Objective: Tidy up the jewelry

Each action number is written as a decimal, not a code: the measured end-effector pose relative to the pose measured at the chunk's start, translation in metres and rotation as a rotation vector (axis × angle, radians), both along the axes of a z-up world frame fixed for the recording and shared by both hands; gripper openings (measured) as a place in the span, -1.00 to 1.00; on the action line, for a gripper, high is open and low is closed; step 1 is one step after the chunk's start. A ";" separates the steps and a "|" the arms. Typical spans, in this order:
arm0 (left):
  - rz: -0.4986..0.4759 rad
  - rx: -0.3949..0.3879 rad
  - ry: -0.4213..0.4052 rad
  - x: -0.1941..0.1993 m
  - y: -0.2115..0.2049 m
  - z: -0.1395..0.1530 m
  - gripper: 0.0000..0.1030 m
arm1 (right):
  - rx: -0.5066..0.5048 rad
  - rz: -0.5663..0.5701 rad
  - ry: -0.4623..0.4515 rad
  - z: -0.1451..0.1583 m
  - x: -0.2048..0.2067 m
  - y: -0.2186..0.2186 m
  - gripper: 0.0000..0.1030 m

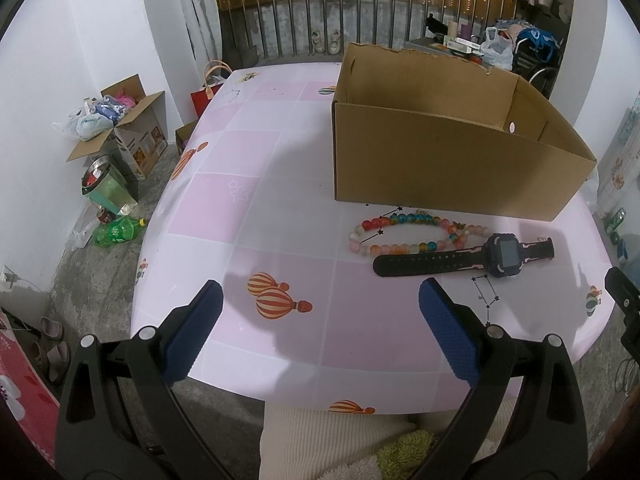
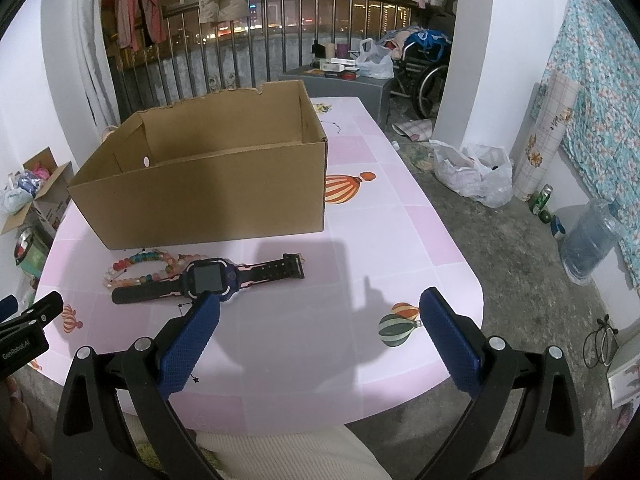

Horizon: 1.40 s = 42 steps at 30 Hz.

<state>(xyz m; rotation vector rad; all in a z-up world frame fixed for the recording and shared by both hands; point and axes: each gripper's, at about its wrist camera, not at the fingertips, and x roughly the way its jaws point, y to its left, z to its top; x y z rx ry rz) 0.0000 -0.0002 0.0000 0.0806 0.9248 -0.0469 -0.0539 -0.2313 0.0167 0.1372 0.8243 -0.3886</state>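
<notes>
The watch (image 2: 208, 278) lies flat on the surface (image 2: 360, 240), just in front of the cardboard box (image 2: 208, 184), with its strap stretched roughly along the near edge of the surface, side to side across my view. Touching or just behind it, between it and the box wall, the bead bracelet (image 2: 140, 268) lies in a loose loop. Nothing is in the box as far as I can see into it.

My right gripper (image 2: 319, 308) is the nearer one: its left finger tip sits right by the watch face, so the watch lies forward and a little left of it. My left gripper (image 1: 321, 298) has the watch (image 1: 504, 252) and the beads (image 1: 404, 232) well off to its forward right, over bare cloth, near the left half of the near edge.

Both grippers are spread wide and hold nothing. Both hover above the near edge, pointing across the surface toward the box, tilted down somewhat.

I judge that the right one should take the watch. Because the strap runs crosswise to my fingers' opening line, I would shift left and turn the wrist so the fingers close across the strap or the case, not along it. The strap lies flat, so I would need to come down low to get under its edge.
</notes>
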 end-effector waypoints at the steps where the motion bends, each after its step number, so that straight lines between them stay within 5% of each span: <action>1: 0.000 0.000 0.001 0.000 0.000 0.000 0.84 | 0.000 0.000 0.000 0.000 0.000 0.000 0.90; 42: 0.005 0.001 0.021 0.001 -0.004 -0.013 0.84 | 0.005 -0.006 0.016 -0.012 0.004 0.000 0.90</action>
